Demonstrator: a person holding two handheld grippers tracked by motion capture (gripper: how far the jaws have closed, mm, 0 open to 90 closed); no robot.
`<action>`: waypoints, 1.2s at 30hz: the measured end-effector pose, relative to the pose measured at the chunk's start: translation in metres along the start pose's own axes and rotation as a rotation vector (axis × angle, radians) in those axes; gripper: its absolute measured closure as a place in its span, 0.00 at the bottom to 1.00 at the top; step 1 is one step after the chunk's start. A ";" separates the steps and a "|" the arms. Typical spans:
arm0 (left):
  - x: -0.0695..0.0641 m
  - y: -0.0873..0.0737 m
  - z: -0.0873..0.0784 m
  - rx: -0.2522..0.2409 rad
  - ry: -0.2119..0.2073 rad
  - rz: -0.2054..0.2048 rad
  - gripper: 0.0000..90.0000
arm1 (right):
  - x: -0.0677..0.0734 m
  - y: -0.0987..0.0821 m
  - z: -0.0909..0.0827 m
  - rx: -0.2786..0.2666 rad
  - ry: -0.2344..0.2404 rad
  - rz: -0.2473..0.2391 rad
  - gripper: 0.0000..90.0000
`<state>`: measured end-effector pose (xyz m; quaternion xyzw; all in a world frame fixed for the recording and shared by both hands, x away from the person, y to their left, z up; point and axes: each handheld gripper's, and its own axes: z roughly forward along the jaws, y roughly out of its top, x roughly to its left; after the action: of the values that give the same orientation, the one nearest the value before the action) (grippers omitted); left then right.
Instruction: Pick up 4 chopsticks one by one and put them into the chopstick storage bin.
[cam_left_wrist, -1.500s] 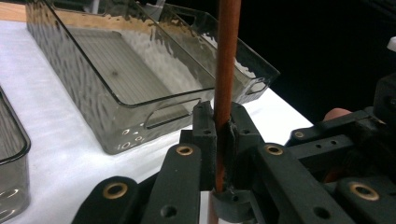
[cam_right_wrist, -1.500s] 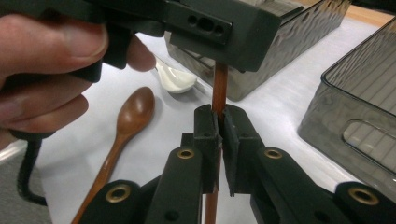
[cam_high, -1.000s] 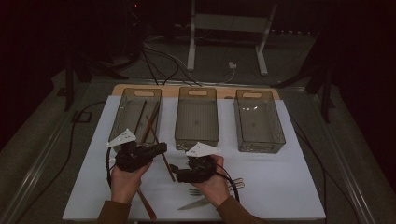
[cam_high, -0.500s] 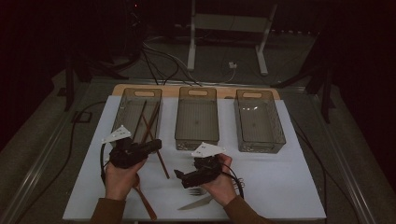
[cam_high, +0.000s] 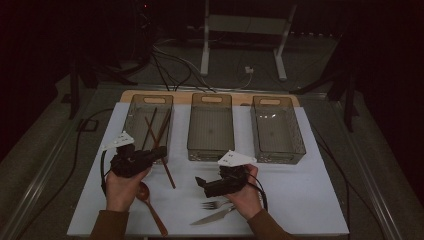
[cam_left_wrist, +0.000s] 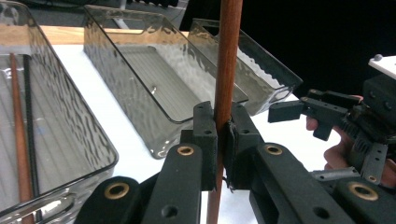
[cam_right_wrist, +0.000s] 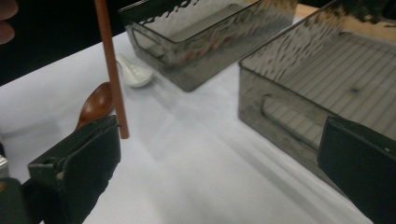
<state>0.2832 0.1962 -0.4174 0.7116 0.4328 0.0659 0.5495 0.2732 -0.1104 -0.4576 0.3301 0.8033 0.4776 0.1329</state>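
One brown chopstick clamped in left gripper (right gripper wide open, empty).

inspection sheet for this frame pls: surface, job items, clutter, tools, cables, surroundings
Surface: white mat on the table.
Job's things: brown chopstick clamped in the left tool; more chopsticks in the left bin; middle bin and right bin hold nothing.
Clutter: wooden spoon, fork, knife, white spoon on the mat.
Grippers: left tool shut on the chopstick; right tool open, jaws just opened, nothing between them.
Cables: black cable left of the mat.
Surroundings: dark floor, white stand.
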 end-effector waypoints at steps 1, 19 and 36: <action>0.001 0.001 -0.001 0.000 0.004 0.002 0.96 | -0.001 0.000 -0.001 -0.003 0.002 -0.010 0.00; 0.017 0.010 -0.011 -0.005 0.047 -0.018 0.96 | -0.022 -0.008 -0.023 -0.059 -0.007 -0.004 0.00; 0.033 0.019 -0.021 -0.006 0.088 -0.028 0.96 | -0.040 -0.017 -0.042 -0.067 -0.051 0.009 0.00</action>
<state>0.3017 0.2334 -0.4063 0.7003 0.4662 0.0905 0.5329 0.2738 -0.1707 -0.4547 0.3409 0.7817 0.4964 0.1622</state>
